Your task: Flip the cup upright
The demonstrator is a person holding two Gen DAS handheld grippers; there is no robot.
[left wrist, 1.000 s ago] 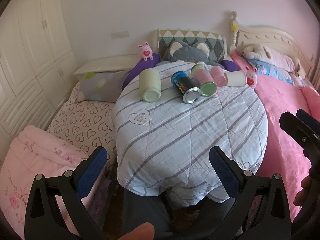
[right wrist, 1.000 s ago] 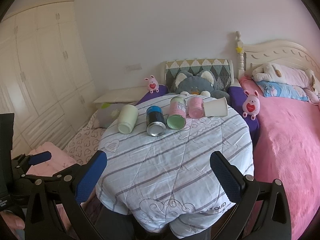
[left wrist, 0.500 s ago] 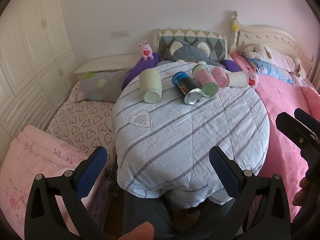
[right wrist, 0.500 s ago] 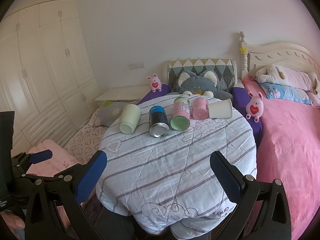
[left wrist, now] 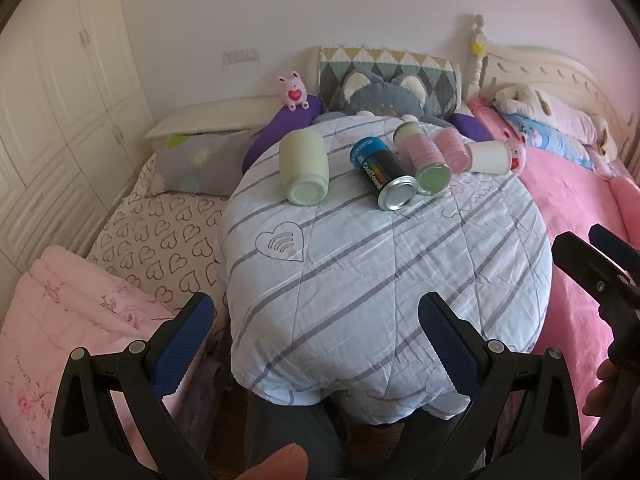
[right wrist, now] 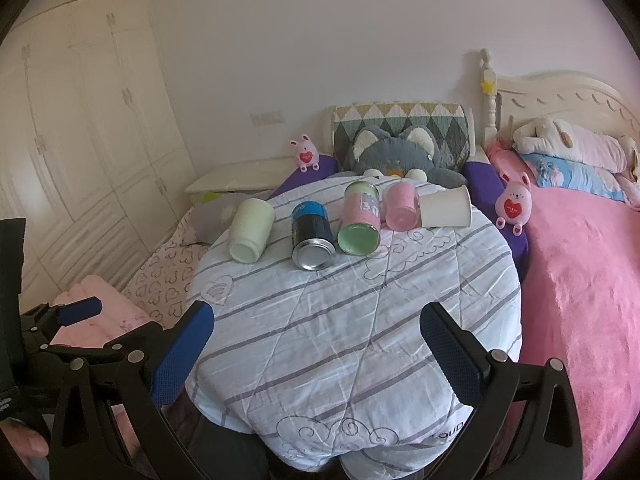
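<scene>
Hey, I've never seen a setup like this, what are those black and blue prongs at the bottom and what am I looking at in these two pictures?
Those prongs are hand-held grippers: a person holds one in each hand, and a fisheye camera on each looks forward along its two fingers. One picture comes from the left gripper, the other from the right gripper. Both are open and hold nothing.

Ahead is a round table under a striped quilt. Five containers lie on their sides at its far edge: a pale green cup, a black can, a pink-labelled green jar, a pink cup and a white paper cup. None is upright yet. Behind sits a grey cat plush.
</scene>
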